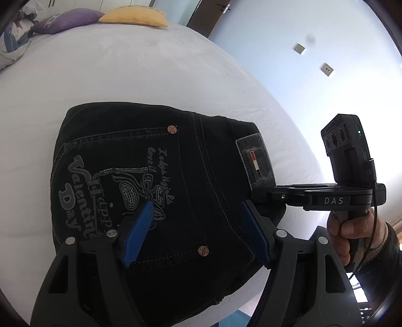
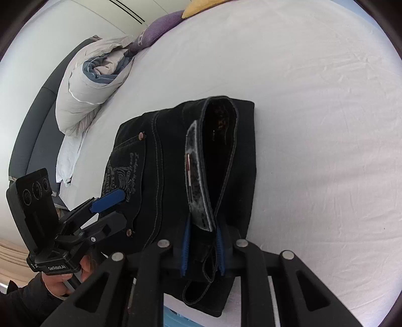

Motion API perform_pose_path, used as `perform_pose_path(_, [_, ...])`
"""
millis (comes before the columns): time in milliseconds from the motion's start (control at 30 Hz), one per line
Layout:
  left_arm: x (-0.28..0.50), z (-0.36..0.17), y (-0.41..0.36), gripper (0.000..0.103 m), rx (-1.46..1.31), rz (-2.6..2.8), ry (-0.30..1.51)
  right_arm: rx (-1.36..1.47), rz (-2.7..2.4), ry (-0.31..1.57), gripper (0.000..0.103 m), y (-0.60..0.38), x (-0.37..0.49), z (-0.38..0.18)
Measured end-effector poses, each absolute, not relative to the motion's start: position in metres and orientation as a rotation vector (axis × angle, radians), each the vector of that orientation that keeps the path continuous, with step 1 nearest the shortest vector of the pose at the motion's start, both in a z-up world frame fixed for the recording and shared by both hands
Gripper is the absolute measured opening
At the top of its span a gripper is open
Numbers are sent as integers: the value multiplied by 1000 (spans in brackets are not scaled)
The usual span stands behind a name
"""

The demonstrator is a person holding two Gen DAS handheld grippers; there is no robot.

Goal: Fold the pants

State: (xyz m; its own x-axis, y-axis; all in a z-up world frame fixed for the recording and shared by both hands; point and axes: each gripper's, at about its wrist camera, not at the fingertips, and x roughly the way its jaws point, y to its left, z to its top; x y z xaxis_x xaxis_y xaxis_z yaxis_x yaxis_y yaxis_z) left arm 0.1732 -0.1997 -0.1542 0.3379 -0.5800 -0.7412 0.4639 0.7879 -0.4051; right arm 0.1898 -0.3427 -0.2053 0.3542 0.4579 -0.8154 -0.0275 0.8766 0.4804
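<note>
Blue ribbed pads (image 1: 137, 235) of the left gripper (image 1: 196, 234) stood wide apart, nearest to the lens, and hung over the folded black denim pants (image 1: 140, 181) without closing on anything. Between these two pads lay the back pocket with grey embroidered lettering (image 1: 118, 181), so the pants were directly under this tool. The pants rested as a compact bundle on the white bed sheet (image 1: 125, 75), near its front edge.

On the waistband side of the pants, the right gripper (image 2: 202, 247) had its blue pads drawn close together on the waistband beside the grey rectangular brand patch (image 2: 198, 181). The waistband loop (image 2: 221, 140) stood up open beyond the pads, and a fold of dark cloth hung down between them. In the left wrist view this same gripper came in from the patch side of the pants, with the person's right hand (image 1: 351, 234) on its handle.

Far behind the pants, at the head end of the bed, lay a purple cushion (image 1: 67, 21) and a yellow cushion (image 1: 137, 16) side by side, and a rolled grey and blue duvet (image 2: 93, 80) lay near them.
</note>
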Motion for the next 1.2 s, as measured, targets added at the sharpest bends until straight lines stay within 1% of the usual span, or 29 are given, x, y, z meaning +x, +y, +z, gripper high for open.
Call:
perform_pose_path(100, [168, -155, -209, 70, -74, -691, 1009, 473, 312, 1164, 18, -353, 178, -210])
perform_pose_path(133, [170, -161, -211, 70, -65, -684, 1021, 512, 301, 1158, 15, -360, 173, -214])
perform_pose_path(167, [171, -166, -212, 70, -71, -683, 1030, 561, 306, 1152, 15, -366, 171, -219])
perform_pose_path(233, [175, -176, -209, 70, -84, -676, 1041, 644, 318, 1162, 18, -375, 169, -236])
perform_pose_path(267, [176, -178, -209, 70, -85, -676, 1045, 655, 324, 1170, 18, -376, 169, -239])
perform_pose_path(300, [176, -178, -208, 70, -78, -672, 1043, 657, 323, 1169, 19, -376, 168, -236])
perform_pose_path(367, [178, -177, -207, 70, -73, -661, 1046, 639, 314, 1147, 24, -377, 167, -218])
perform_pose_path(433, [181, -179, -208, 70, -72, -659, 1053, 586, 294, 1104, 24, -375, 170, -193])
perform_pose_path(533, [181, -179, -209, 70, -59, -649, 1052, 647, 386, 1022, 24, -371, 181, -169])
perform_pose_path(600, [180, -178, -210, 70, -51, -644, 1050, 671, 470, 1012, 24, -359, 195, -165])
perform_pose_path(700, [180, -178, -212, 70, -59, -641, 1051, 678, 548, 1044, 25, -339, 218, -180])
perform_pose_path(800, [179, -178, -214, 70, -53, -642, 1053, 650, 449, 1131, 26, -340, 232, -210])
perform_pose_path(867, [179, -179, -215, 70, -53, -647, 1057, 686, 421, 1149, 12, -351, 228, -228])
perform_pose_path(900, [179, -178, -214, 70, -52, -646, 1057, 714, 417, 1144, 3, -357, 222, -231])
perform_pose_path(933, [179, -178, -214, 70, -52, -645, 1056, 737, 423, 1132, 3, -361, 216, -230])
perform_pose_path(967, [179, -178, -214, 70, -53, -642, 1056, 738, 424, 1115, 3, -363, 208, -225])
perform_pose_path(1000, [179, -177, -214, 70, -52, -640, 1056, 734, 418, 1103, 9, -366, 202, -222])
perform_pose_path(1033, [179, -177, -214, 70, -51, -638, 1057, 746, 427, 1090, 20, -368, 196, -217])
perform_pose_path(1100, [179, -176, -213, 70, -56, -637, 1058, 787, 475, 1051, 31, -366, 184, -207])
perform_pose_path(1200, [179, -173, -207, 70, -86, -638, 1062, 788, 582, 1019, 39, -351, 168, -195])
